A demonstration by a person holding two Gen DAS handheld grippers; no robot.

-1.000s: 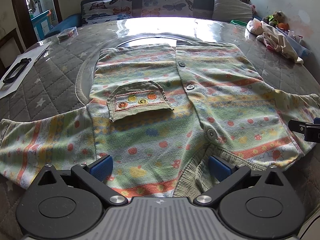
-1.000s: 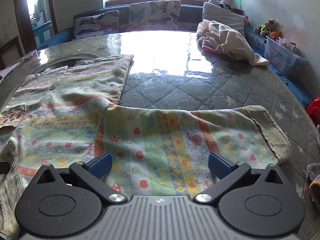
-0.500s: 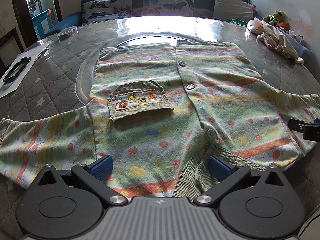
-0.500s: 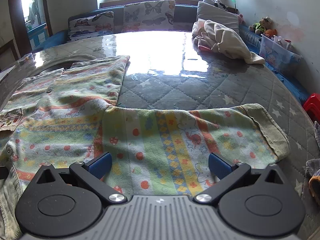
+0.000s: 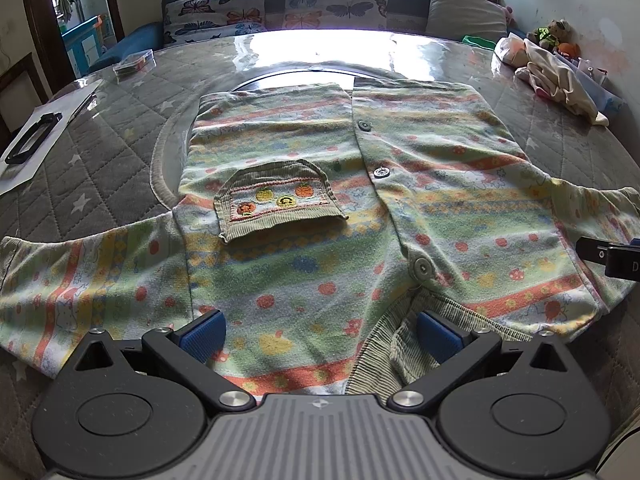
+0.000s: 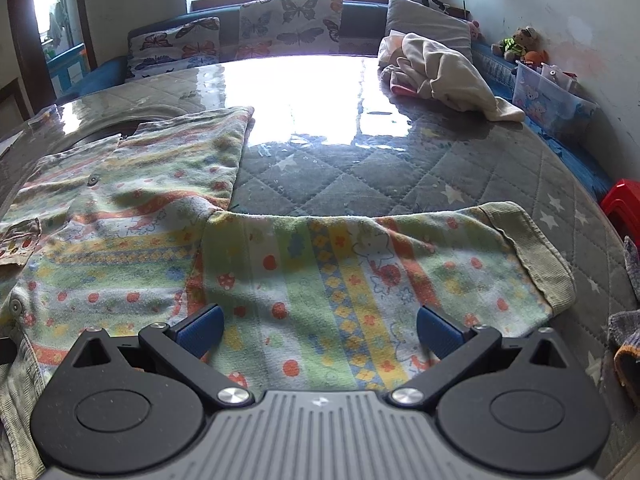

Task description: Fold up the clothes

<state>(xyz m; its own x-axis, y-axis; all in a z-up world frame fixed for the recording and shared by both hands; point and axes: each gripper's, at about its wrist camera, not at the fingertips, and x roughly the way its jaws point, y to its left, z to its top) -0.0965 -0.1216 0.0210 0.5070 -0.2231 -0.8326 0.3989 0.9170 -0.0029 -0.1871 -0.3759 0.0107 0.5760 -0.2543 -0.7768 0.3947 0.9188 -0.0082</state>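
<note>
A child's patterned cardigan (image 5: 420, 184) lies flat and face up on the quilted table, sleeves spread to both sides. It has a chest pocket (image 5: 276, 204) and round buttons (image 5: 423, 267). My left gripper (image 5: 320, 330) hovers open over the collar end, blue pads wide apart with nothing between them. My right gripper (image 6: 320, 328) is open above the cardigan's right sleeve (image 6: 360, 272), whose ribbed cuff (image 6: 532, 256) lies at the right. A tip of the right gripper (image 5: 608, 258) shows at the right edge of the left wrist view.
A crumpled cream garment (image 6: 444, 72) lies at the table's far right. A white sheet with a black frame (image 5: 30, 140) and a small clear box (image 5: 134, 62) sit at the far left. Cushions (image 6: 288, 24), a storage bin (image 6: 548, 96) and a red stool (image 6: 622, 208) surround the table.
The right wrist camera has tilted up and drawn slightly nearer the sleeve; the left gripper has barely moved. Both stay open and the cardigan has not shifted.
</note>
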